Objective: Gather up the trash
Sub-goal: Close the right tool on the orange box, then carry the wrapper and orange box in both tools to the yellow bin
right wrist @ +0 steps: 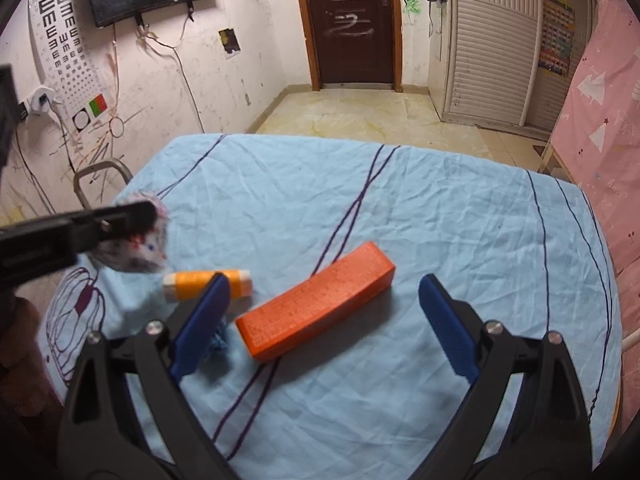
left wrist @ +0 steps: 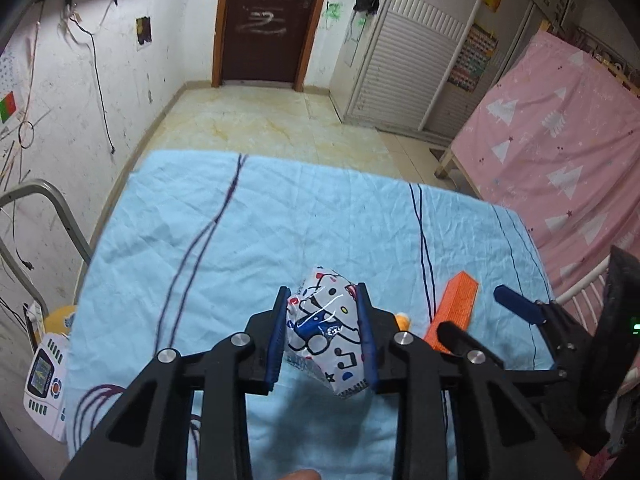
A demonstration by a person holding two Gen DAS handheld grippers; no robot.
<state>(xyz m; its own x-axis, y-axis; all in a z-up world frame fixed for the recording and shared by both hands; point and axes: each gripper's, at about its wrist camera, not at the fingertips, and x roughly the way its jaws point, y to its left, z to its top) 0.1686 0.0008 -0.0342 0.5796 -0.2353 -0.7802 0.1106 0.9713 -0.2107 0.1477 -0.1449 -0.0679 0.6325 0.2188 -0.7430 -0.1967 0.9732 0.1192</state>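
Note:
My left gripper (left wrist: 323,296) is shut on a white cartoon-printed wrapper (left wrist: 326,330) and holds it above the blue cloth-covered table (left wrist: 280,220). In the right wrist view the same wrapper (right wrist: 144,248) hangs from the left gripper (right wrist: 148,216) at the left. My right gripper (right wrist: 322,292) is open above an orange box (right wrist: 316,306) that lies on the cloth between its fingers. An orange and white cylinder (right wrist: 206,282) lies beside the left finger. The orange box (left wrist: 454,312) and the right gripper (left wrist: 472,312) also show in the left wrist view.
A pink sheet-covered bed (left wrist: 560,140) stands to the right. A metal chair frame (left wrist: 40,216) and a toy device (left wrist: 42,380) sit left of the table. A dark door (right wrist: 352,20), a wardrobe (right wrist: 492,40) and tiled floor (right wrist: 360,116) lie beyond.

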